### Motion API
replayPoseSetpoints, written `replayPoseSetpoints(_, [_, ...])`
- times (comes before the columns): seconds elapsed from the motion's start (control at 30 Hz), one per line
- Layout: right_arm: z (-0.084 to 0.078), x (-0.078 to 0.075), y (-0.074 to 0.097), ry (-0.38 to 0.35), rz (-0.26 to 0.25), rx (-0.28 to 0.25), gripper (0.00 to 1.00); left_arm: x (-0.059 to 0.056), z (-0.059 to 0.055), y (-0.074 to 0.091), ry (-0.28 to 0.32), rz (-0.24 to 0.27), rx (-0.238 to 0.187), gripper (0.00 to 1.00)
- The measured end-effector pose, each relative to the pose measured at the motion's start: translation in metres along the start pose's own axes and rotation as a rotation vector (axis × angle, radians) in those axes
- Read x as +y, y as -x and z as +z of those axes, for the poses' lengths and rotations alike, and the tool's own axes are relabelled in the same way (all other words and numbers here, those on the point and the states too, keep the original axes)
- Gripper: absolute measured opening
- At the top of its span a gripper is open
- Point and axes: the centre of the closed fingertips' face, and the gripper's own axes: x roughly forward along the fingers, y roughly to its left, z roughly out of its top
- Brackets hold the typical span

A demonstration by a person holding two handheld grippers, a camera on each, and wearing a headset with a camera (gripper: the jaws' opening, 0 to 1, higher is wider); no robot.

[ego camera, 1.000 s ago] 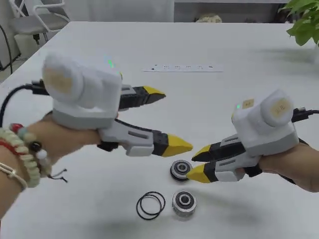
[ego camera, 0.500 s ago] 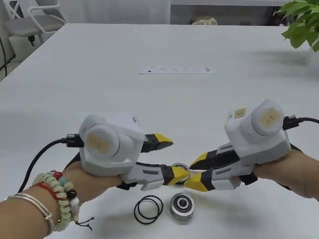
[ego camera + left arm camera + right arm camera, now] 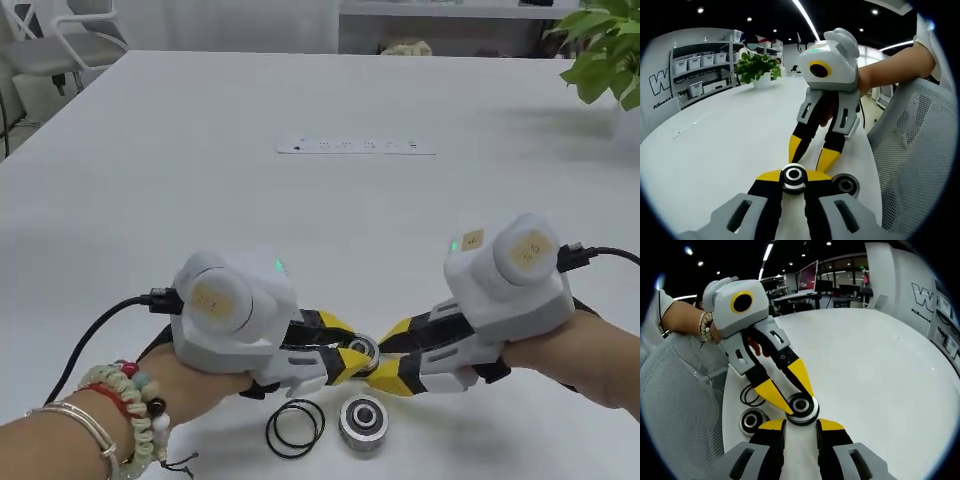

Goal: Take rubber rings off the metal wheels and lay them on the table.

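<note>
In the head view, the left gripper point(image 3: 349, 362) is clamping a metal wheel point(image 3: 362, 346) low by the white table point(image 3: 300, 230), close to the person. The right gripper point(image 3: 386, 354) is facing it from the other side, its yellow fingertips point(image 3: 398, 330) sitting right by the wheel. Nearer the person, a second wheel point(image 3: 363, 422) is lying flat on the table. Two black rubber rings point(image 3: 295, 427) are overlapping just beside it. A plant point(image 3: 600, 50) is standing at the far corner.

In the left gripper view, this gripper's own jaws are gripping the metal wheel point(image 3: 793, 178), one yellow tip on either side of it. The right gripper point(image 3: 809, 159) is pointing in from beyond, its fingers a little apart and ending just behind the wheel. I cannot tell whether they are pressing on it. The second wheel point(image 3: 845, 184) is lying near.

In the right gripper view, this gripper's own jaws are standing slightly apart, flanking the near edge of the metal wheel point(image 3: 802, 409), which the left gripper point(image 3: 800, 402) is pinching. The second wheel point(image 3: 752, 421) and the rubber rings point(image 3: 751, 395) are lying on the table beside it
</note>
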Motion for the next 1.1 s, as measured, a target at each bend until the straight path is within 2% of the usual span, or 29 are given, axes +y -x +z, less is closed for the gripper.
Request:
replayPoseSetpoints(0.03, [0.0006, 0.0001, -0.0002, -0.001, 0.0, -0.003, 0.22, 0.0006, 0.0006, -0.0005, -0.018, 0.002, -0.002, 0.1])
replayPoseSetpoints(0.27, [0.0042, -0.0015, -0.0013, -0.002, -0.009, -0.022, 0.22, -0.0004, -0.0019, 0.0002, -0.001, -0.004, 0.0, 0.08])
replayPoseSetpoints(0.5, [0.004, -0.0003, 0.0, 0.051, -0.003, -0.018, 0.2, -0.001, -0.0019, 0.0012, 0.0, -0.003, -0.003, 0.08])
replayPoseSetpoints(0.83, [0.0034, 0.0, 0.0008, 0.08, 0.004, -0.013, 0.18, -0.0021, -0.0007, 0.0023, -0.005, -0.006, -0.003, 0.08])
replayPoseSetpoints(1.0, [0.0034, 0.0006, 0.0006, 0.084, 0.001, -0.01, 0.19, -0.0028, -0.0005, 0.0026, -0.005, -0.006, -0.003, 0.08])
replayPoseSetpoints(1.03, [0.0035, 0.001, 0.0002, 0.057, -0.002, -0.012, 0.19, -0.0029, -0.0004, 0.0026, -0.004, -0.005, -0.003, 0.08])
replayPoseSetpoints(1.1, [0.0077, 0.0005, -0.0015, 0.049, -0.006, -0.035, 0.22, -0.0033, -0.0002, 0.0027, -0.004, -0.005, -0.004, 0.08])
